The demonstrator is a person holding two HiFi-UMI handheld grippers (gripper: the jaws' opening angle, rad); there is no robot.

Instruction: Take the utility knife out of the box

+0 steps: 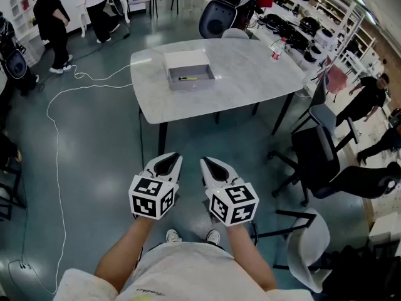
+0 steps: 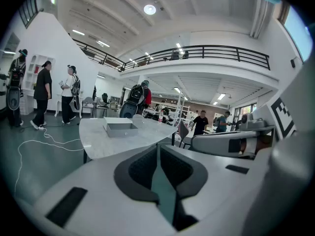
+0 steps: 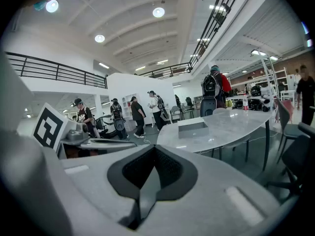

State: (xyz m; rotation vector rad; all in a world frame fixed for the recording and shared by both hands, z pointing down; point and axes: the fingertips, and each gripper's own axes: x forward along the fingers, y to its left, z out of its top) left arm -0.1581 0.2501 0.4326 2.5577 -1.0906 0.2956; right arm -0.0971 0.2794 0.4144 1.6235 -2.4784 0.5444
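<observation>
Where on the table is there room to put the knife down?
The table is mostly bare. Biggest free patch: between the box and the bottle. Another runs from the box to the near edge. Left of the box is a narrower strip. Only the box itself is taken, with the knife inside.

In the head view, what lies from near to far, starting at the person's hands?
left gripper and right gripper side by side → table → open box holding the utility knife → gray chair beyond
</observation>
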